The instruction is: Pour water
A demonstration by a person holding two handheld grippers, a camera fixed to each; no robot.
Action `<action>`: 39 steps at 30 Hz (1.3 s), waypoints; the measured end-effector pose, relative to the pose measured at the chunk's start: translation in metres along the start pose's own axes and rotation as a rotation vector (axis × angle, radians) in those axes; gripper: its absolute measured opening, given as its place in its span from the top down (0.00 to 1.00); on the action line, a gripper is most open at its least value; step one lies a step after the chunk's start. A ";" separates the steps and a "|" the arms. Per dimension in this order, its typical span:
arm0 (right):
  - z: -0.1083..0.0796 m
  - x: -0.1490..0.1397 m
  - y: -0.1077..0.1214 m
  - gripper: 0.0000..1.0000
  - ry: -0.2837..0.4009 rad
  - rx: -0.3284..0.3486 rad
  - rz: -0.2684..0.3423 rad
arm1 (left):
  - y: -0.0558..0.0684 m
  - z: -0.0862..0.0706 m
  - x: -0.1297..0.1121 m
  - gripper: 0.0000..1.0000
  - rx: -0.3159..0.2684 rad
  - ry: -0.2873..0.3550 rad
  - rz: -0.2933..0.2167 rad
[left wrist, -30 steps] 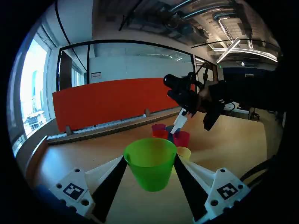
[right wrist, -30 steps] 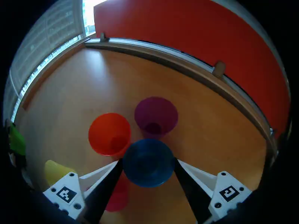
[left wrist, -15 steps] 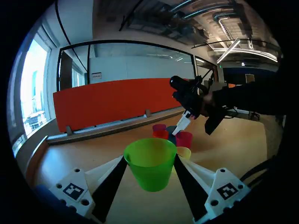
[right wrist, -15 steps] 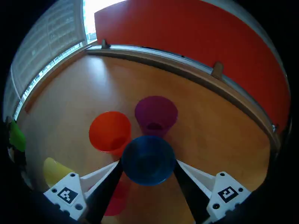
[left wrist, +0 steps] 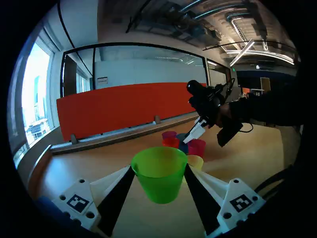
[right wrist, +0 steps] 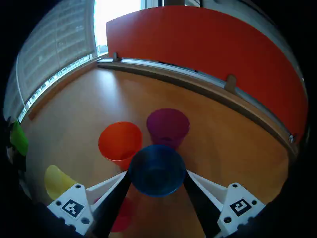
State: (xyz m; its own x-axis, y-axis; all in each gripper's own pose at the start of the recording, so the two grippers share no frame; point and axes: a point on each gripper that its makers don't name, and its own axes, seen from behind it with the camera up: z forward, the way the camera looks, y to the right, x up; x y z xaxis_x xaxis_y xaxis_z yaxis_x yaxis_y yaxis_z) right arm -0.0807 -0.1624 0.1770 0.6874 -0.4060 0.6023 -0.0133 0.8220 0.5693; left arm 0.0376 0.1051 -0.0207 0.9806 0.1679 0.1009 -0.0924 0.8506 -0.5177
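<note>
My left gripper (left wrist: pixel 158 169) is shut on a green cup (left wrist: pixel 159 180), held upright above the wooden table (left wrist: pixel 245 154). Beyond it stands a cluster of cups: orange (left wrist: pixel 170 142), purple (left wrist: pixel 169 135), pink (left wrist: pixel 196 147) and yellow (left wrist: pixel 194 162). A hand holds my right gripper (left wrist: pixel 190 138) over that cluster. In the right gripper view, my right gripper (right wrist: pixel 157 174) is shut on a blue cup (right wrist: pixel 157 169), seen from above. An orange cup (right wrist: pixel 120 142) and a purple cup (right wrist: pixel 168 127) stand just beyond it. I cannot tell whether any cup holds water.
A yellow cup (right wrist: pixel 57 181) and a pink cup (right wrist: pixel 121 216) sit near the right gripper's left finger, and the green cup (right wrist: pixel 18 139) shows at the far left. An orange partition (right wrist: pixel 206 51) with a rail runs along the table's far edge. Windows line the left side.
The right gripper with the blue cup has drawn up and to the right in the left gripper view, and its view has tilted up a little. The left gripper and green cup have stayed still.
</note>
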 end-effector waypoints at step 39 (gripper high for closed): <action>-0.058 0.067 -0.013 0.09 0.423 -0.026 -0.041 | 0.001 -0.005 0.012 0.12 0.010 0.026 0.013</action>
State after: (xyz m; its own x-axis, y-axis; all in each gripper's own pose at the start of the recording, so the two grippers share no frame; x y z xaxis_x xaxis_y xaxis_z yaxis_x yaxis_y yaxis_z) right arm 0.0078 -0.1773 0.1780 0.9245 -0.2436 0.2932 0.0353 0.8206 0.5704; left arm 0.0503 0.1050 -0.0244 0.9835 0.1658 0.0721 -0.1065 0.8536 -0.5099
